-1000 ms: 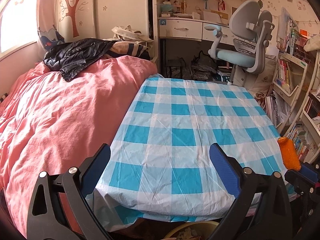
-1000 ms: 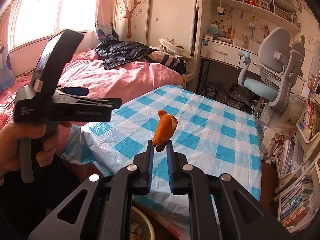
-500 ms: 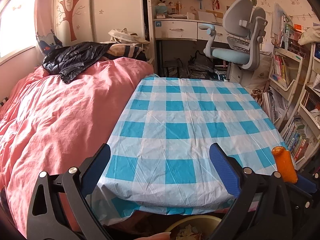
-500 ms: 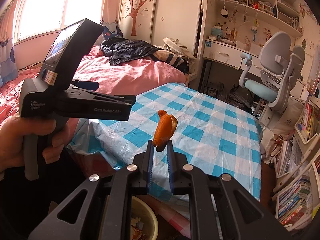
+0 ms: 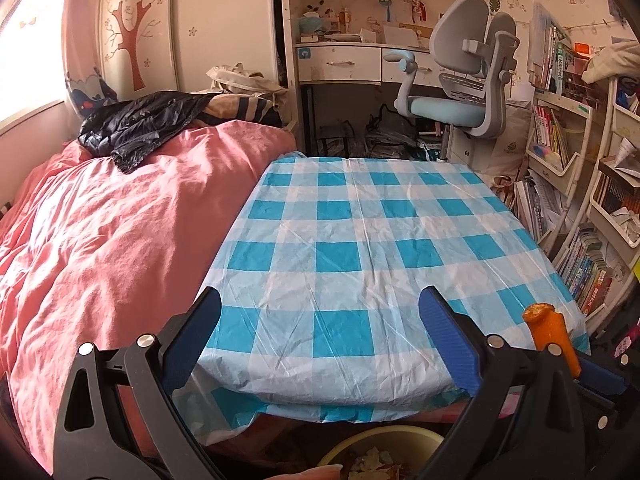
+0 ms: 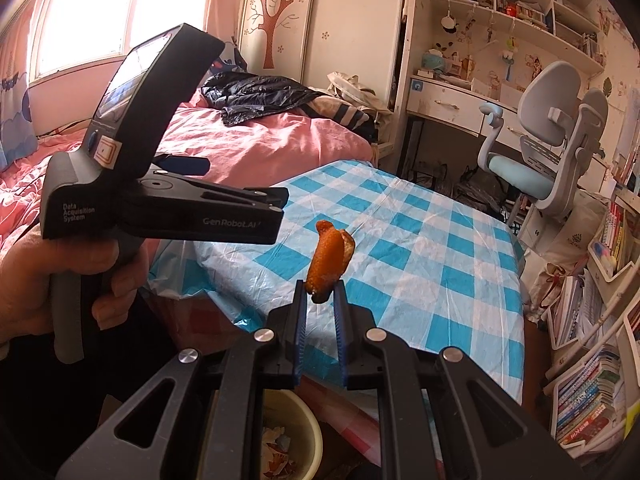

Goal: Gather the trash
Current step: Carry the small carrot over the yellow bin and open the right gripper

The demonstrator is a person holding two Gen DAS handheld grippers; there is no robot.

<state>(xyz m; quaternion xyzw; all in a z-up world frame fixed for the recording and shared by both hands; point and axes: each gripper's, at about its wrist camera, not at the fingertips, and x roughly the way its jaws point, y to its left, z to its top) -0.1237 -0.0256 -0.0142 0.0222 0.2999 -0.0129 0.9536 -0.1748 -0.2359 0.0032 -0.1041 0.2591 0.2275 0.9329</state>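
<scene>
Evidently the right gripper has its fingers pinching one orange peel by its lower end, so the scrap stands up clear of the checked bench beyond the fingertips. That grip probably keeps it from dragging on the cloth while it is carried to the one yellow bin, which sits low behind and beneath the fingers with scraps already inside. Off to the left, the left gripper is held with its fingers spread wide and nothing between them, likely free for another piece. No other trash shows on the bench.
</scene>
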